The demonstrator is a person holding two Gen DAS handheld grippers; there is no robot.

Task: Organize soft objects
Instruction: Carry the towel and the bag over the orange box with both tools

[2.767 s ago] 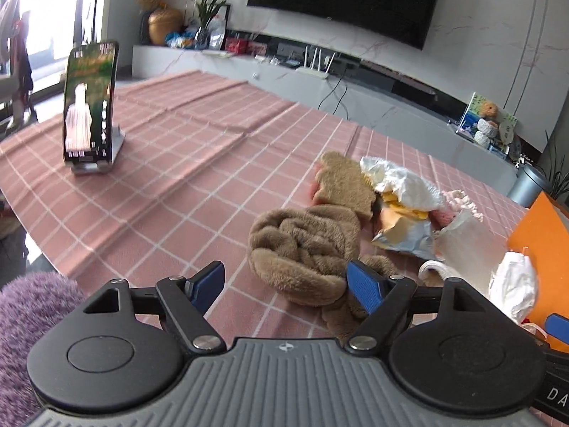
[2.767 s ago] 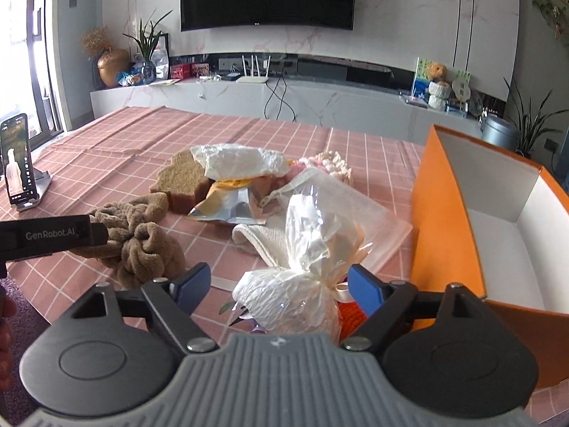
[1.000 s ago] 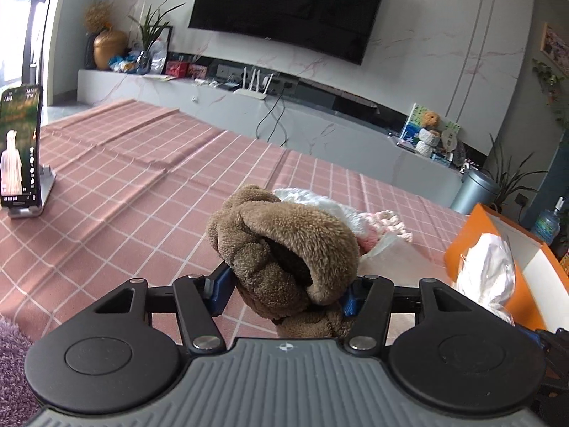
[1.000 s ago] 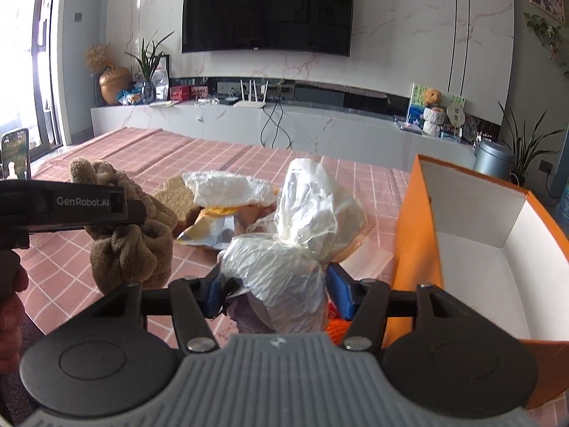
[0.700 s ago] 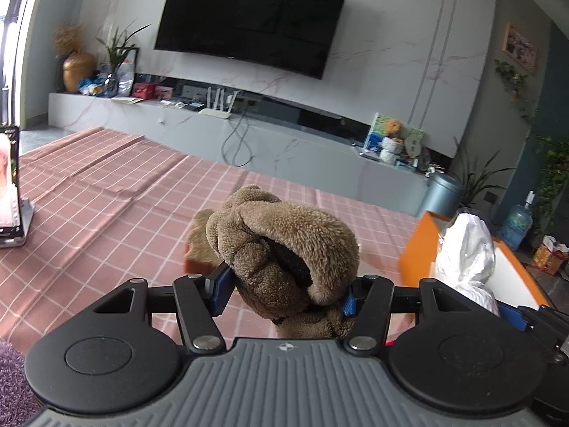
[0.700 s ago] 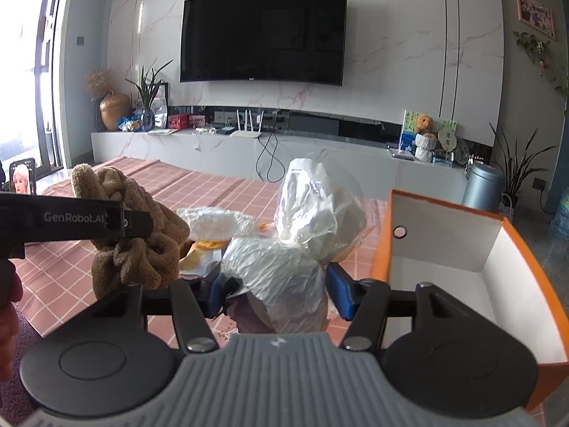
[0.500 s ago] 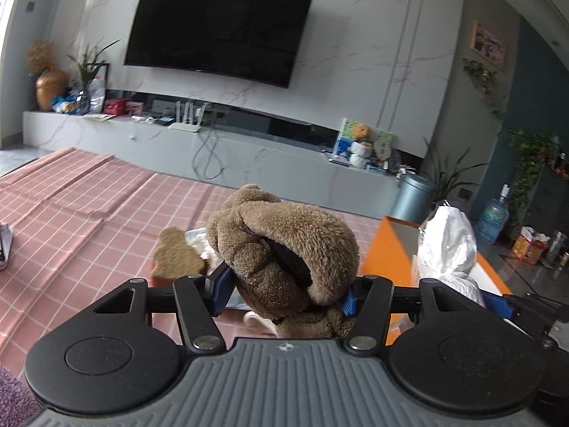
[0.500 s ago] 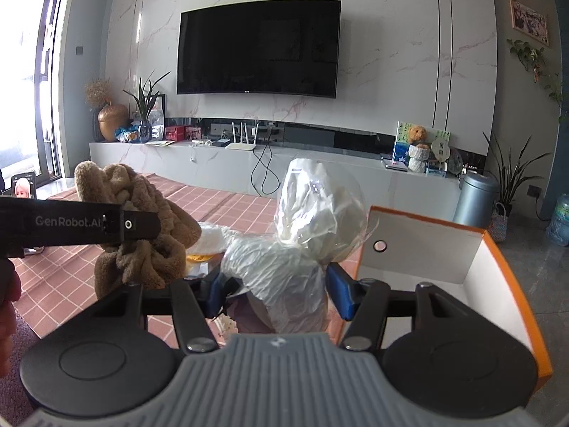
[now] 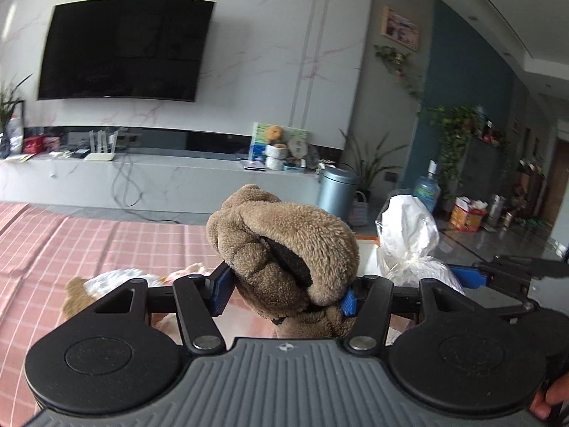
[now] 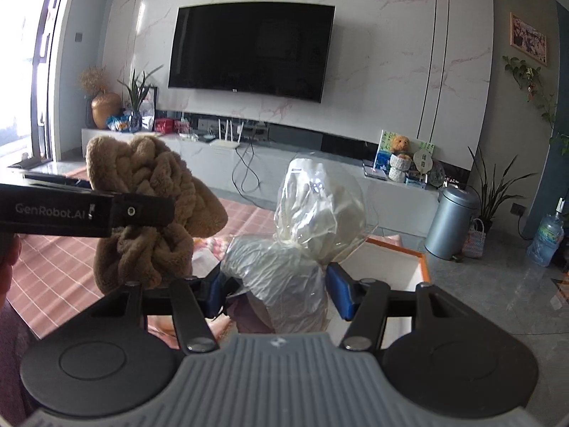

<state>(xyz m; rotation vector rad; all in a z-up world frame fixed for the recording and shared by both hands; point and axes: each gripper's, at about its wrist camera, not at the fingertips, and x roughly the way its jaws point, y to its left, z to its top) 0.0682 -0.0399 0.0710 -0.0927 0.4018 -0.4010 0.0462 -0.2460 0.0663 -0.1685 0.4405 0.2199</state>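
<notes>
My left gripper (image 9: 284,293) is shut on a brown fuzzy knotted plush (image 9: 284,249), lifted clear above the pink checked tablecloth (image 9: 89,245). In the right wrist view the same brown plush (image 10: 149,213) hangs at the left, clamped in the left gripper's black fingers (image 10: 106,210). A white soft item in a clear tied plastic bag (image 10: 302,245) is clamped in my right gripper (image 10: 277,290), raised near the orange box (image 10: 409,252), whose white inside shows behind it. The bag (image 9: 409,242) also shows right of the plush in the left wrist view.
More soft items lie on the cloth: a brown flat plush (image 9: 76,299) and white and pink bundles (image 9: 117,279). Beyond the table stand a TV console (image 10: 249,149), a grey metal bin (image 10: 451,220) and potted plants. A person's fingers (image 9: 554,396) show at the lower right.
Both grippers rose and swung right with their loads. The phone stand left the left view; the orange box now sits lower and closer behind the bag.
</notes>
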